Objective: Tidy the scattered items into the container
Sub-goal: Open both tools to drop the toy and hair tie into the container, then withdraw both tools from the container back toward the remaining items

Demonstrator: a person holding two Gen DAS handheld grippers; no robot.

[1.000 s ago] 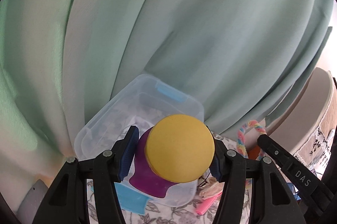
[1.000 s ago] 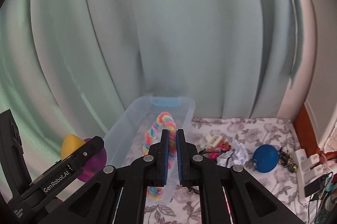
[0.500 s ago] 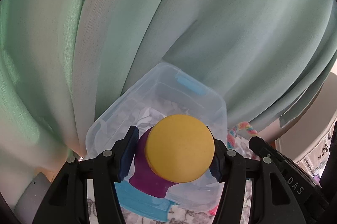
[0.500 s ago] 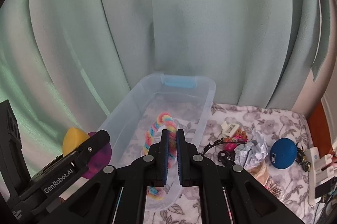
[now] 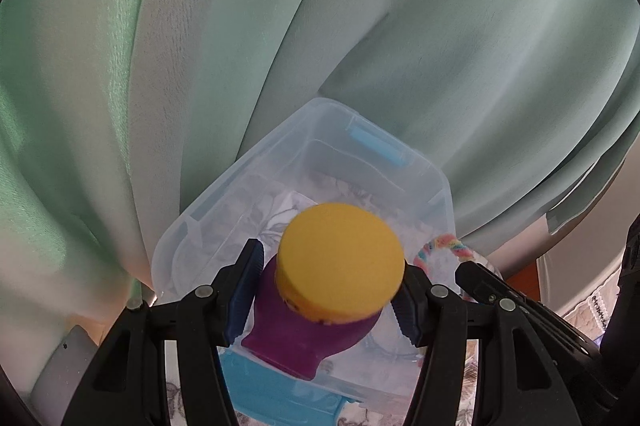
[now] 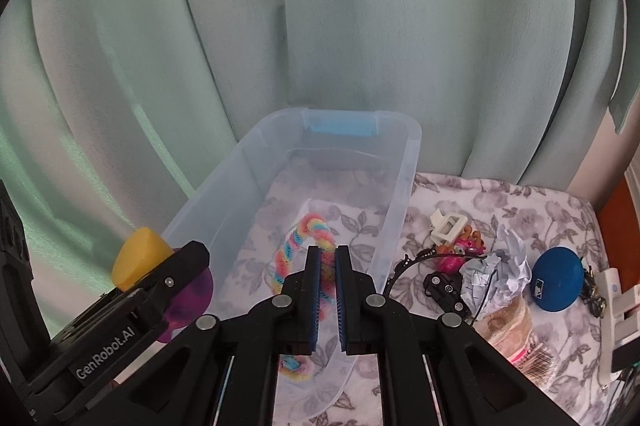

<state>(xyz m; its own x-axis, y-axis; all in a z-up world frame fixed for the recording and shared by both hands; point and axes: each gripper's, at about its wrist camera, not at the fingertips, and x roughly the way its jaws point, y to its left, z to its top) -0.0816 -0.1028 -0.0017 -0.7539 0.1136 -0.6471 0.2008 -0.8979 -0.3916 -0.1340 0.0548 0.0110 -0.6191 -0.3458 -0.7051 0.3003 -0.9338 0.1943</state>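
Note:
My left gripper (image 5: 328,290) is shut on a purple toy with a yellow top (image 5: 340,274) and holds it above the near end of the clear plastic bin (image 5: 224,202). The toy also shows in the right wrist view (image 6: 140,258), left of the bin (image 6: 396,194). My right gripper (image 6: 327,262) is shut on a rainbow twisted rope (image 6: 304,238) and holds it over the bin's inside. The rope's loop shows in the left wrist view (image 5: 444,246).
Right of the bin on the floral cloth (image 6: 552,210) lie a white clip (image 6: 448,226), a pink toy (image 6: 460,250), crumpled paper (image 6: 500,266), a blue ball (image 6: 558,278) and a small black car (image 6: 444,290). Green curtains (image 6: 320,26) hang behind the bin.
Both grippers have moved forward over the bin with their items. The rope now hangs inside the bin's outline and the purple toy sits over its near end.

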